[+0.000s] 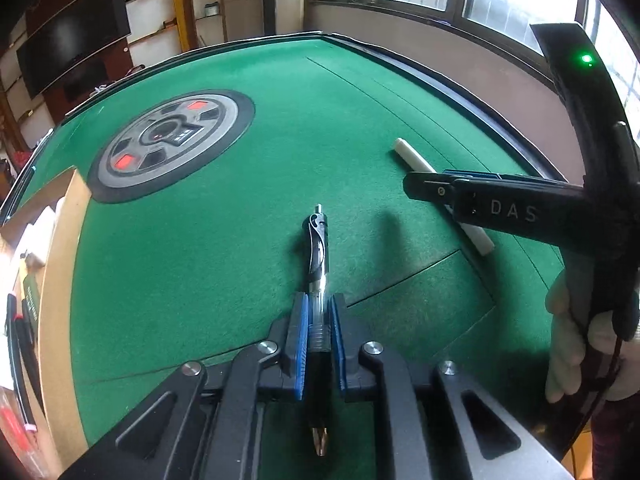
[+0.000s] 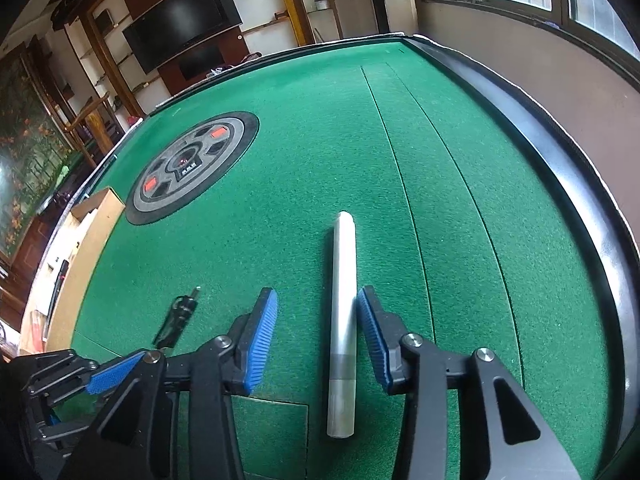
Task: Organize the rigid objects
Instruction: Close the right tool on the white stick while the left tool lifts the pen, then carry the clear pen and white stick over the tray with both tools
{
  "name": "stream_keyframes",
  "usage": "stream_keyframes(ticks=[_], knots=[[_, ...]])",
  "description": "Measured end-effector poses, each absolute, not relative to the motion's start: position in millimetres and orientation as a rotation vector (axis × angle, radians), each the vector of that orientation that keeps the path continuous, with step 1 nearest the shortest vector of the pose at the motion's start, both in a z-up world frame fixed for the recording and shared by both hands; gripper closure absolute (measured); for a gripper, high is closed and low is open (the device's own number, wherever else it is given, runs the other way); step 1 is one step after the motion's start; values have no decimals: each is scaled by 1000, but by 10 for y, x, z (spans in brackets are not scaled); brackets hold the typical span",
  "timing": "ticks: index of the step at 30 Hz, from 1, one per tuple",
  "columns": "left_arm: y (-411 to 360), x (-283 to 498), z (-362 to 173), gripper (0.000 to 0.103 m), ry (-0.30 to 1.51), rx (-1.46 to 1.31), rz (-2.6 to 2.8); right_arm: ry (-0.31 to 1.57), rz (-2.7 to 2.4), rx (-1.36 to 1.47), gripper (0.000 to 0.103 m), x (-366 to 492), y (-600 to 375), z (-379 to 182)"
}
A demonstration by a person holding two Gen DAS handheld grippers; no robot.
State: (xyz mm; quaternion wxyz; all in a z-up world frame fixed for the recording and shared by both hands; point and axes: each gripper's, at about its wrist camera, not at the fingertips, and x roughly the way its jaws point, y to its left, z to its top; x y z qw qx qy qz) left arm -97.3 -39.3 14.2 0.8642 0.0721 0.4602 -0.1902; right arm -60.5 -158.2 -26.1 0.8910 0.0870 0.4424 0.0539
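My left gripper [image 1: 319, 332] clamps the pen [image 1: 318, 256]; my right gripper [image 2: 316, 332] straddles the white tube [image 2: 343, 320], jaws wide. Neither is in the box [image 2: 98, 216] yet.

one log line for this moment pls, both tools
left tool: shut on pen | right tool: open, straddling white tube on green table | box at left

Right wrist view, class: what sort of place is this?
Probably a home games room: a green felt table with a round control hub like an automatic mahjong table, a wall-mounted television and shelves.
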Motion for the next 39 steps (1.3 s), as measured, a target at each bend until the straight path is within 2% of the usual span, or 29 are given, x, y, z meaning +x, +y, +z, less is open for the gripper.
stream_keyframes(ticks=[10,12,14,15,39], knots=[[-206,-1274,468,93,843,157,-365,996,31,16,62,-565,-1376,-254],[-170,-1323,508,93,832,149,-368,1005,5,-30,67,-586,-1333,-255],[-138,-1367,548,93,821,142,-369,1007,8,-28,86,-610,-1324,-248],[-122,-1383,567,93,816,138,-371,1011,7,-23,91,-622,-1329,-245],[291,-1583,767,93,748,49,-390,942,38,0,91,-1066,-1202,193]])
